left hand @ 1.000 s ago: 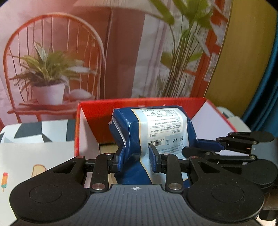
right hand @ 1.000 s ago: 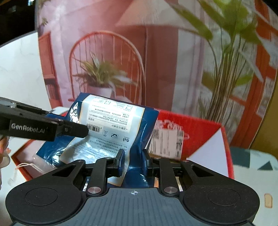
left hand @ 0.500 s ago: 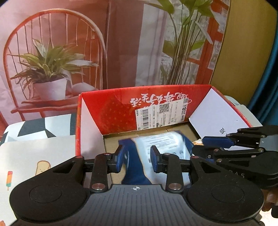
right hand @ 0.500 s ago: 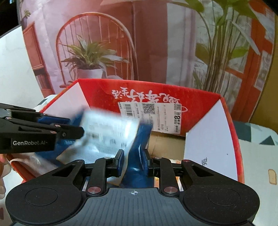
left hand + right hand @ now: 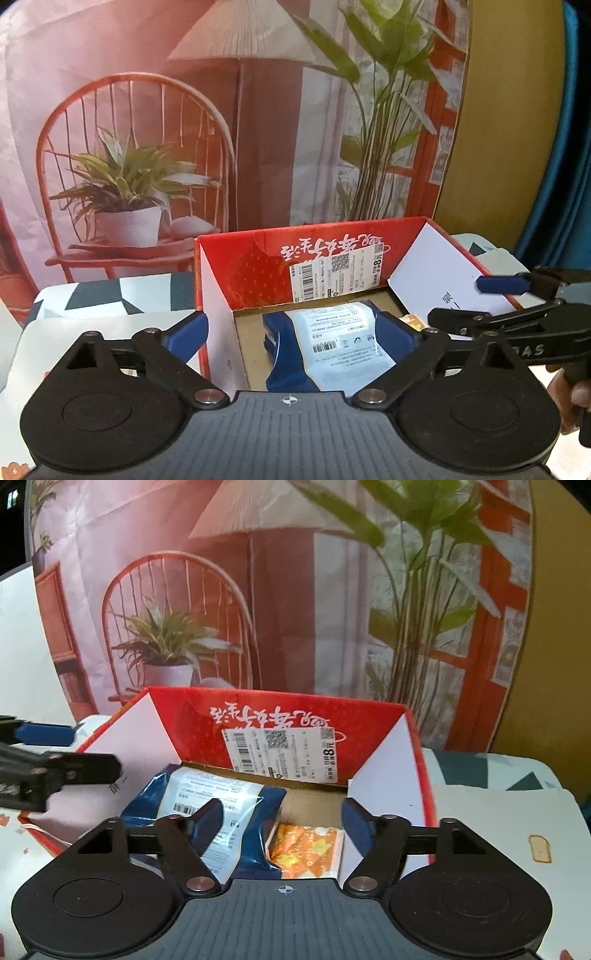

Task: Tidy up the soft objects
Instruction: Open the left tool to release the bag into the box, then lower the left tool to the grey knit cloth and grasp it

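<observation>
Left gripper (image 5: 291, 328) and right gripper (image 5: 281, 818) both just spread wide, empty — soft blue-and-white plastic pack (image 5: 328, 343) lies in red cardboard box (image 5: 258, 273), long axis front-to-back, directly below the left gripper.

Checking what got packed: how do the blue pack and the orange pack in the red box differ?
The blue pack is larger than the orange pack. The blue pack carries a white printed label with a barcode; the orange pack shows a yellow pattern. The blue pack lies left, the orange right. Both rest inside the red box, ungripped.
</observation>
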A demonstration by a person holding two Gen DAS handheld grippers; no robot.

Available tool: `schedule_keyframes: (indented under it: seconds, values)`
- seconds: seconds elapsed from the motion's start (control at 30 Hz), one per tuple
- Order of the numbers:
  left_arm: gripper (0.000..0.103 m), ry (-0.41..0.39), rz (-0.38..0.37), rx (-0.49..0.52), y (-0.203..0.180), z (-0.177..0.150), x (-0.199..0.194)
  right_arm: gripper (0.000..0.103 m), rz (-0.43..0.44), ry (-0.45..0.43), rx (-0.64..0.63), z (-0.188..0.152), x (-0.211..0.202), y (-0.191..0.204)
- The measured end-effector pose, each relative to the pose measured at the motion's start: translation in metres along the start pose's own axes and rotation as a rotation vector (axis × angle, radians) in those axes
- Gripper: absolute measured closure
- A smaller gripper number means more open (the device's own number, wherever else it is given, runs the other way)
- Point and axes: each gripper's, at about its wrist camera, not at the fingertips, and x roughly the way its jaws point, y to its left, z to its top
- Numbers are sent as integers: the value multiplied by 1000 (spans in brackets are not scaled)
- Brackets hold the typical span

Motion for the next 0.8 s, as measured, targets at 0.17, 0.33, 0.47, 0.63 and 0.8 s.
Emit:
schedule_keyframes:
  seconds: [0.17, 0.33, 0.47, 0.63, 0.8]
  values:
    - [0, -16, 44, 6, -2, -4, -21, 1, -4, -40, 12, -1, -22, -3]
    - [0, -34, 68, -13, -1, -13, -46, 0, 2, -68, 28, -6, -46, -5]
    - [0, -45, 92, -22, -2, -25, -67, 0, 6, -91, 38, -15, -65, -4]
    - [0, -52, 116, -37, -3, -45, -91, 0, -19, -136, 35, -30, -90, 3]
    - [0, -61, 139, -45, -7, -69, -115, 0, -34, -179, 35, -51, -113, 12]
